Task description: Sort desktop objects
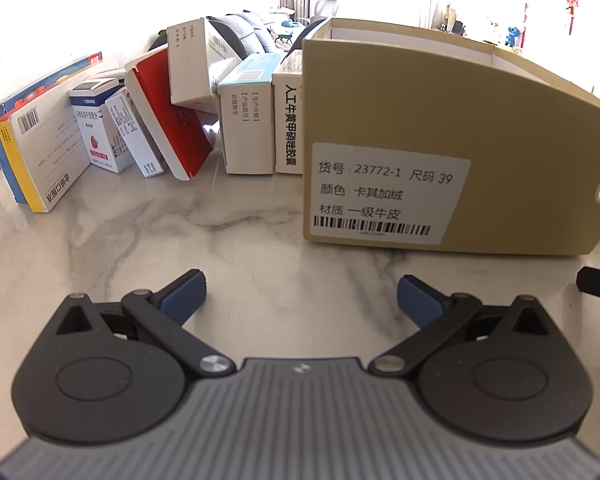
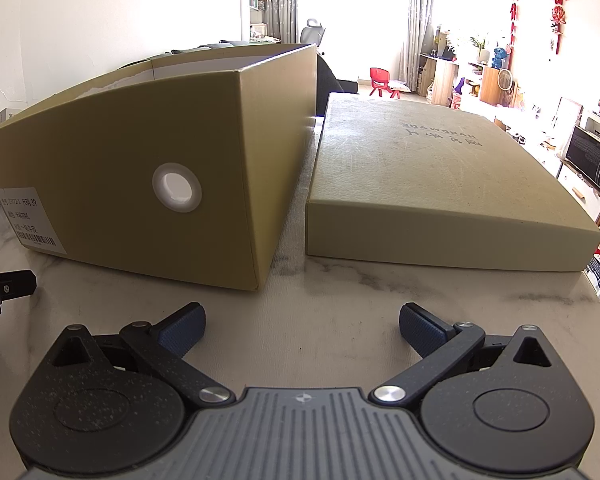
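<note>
Marble table (image 1: 228,236) carries an open shoebox (image 1: 440,120); left tool (image 1: 302,294) and right tool (image 2: 302,326) gape wide, holding nothing.

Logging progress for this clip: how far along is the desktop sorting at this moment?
Barely begun, by the look of it. Done: the shoebox stands open with its lid lying beside it. In hand: nothing; the left gripper and right gripper are both open and empty. Left: the row of medicine boxes stands on the marble table beside the shoebox. Its inside is hidden.
</note>
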A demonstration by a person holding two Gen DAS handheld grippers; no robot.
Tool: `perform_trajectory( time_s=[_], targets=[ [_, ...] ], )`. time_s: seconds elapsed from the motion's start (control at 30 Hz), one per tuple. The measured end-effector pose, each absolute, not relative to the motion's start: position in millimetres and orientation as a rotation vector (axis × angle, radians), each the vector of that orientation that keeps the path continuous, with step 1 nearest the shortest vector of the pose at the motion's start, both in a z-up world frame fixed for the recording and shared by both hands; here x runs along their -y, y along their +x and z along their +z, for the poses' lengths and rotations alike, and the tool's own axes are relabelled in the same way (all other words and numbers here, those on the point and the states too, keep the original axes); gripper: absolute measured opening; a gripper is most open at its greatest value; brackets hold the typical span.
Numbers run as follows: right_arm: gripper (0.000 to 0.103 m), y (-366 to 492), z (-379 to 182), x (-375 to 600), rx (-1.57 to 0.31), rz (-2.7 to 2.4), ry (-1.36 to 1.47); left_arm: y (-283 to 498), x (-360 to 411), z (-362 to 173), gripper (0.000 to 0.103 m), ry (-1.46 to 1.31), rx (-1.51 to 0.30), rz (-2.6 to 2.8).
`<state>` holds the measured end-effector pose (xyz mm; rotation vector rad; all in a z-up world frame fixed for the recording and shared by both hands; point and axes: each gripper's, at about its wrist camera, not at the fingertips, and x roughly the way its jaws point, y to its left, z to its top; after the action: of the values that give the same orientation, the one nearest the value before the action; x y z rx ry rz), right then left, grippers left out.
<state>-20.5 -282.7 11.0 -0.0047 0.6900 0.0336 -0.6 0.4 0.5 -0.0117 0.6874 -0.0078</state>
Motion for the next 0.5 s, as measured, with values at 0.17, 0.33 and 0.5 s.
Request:
perform_trajectory(
  time_s=[0.17,0.33,0.5],
  targets=[
    [0.103,-18.9,11.1,281.8,-0.69,0.034,-0.004,-1.0,-0.6,0.3,0.103,-0.01,-0.687,-0.01],
    [0.103,-17.2,12.9,282.7,-0.689,0.036,0.002,-1.0,-0.8,-0.1,0.103,-0.009,-0.687,-0.01],
    [0.103,-16.0,11.1,282.8,-0.694,0.036,-0.002,-0.7,-1.1,-0.2,0.103,-0.008,-0.688,-0.01]
  ],
)
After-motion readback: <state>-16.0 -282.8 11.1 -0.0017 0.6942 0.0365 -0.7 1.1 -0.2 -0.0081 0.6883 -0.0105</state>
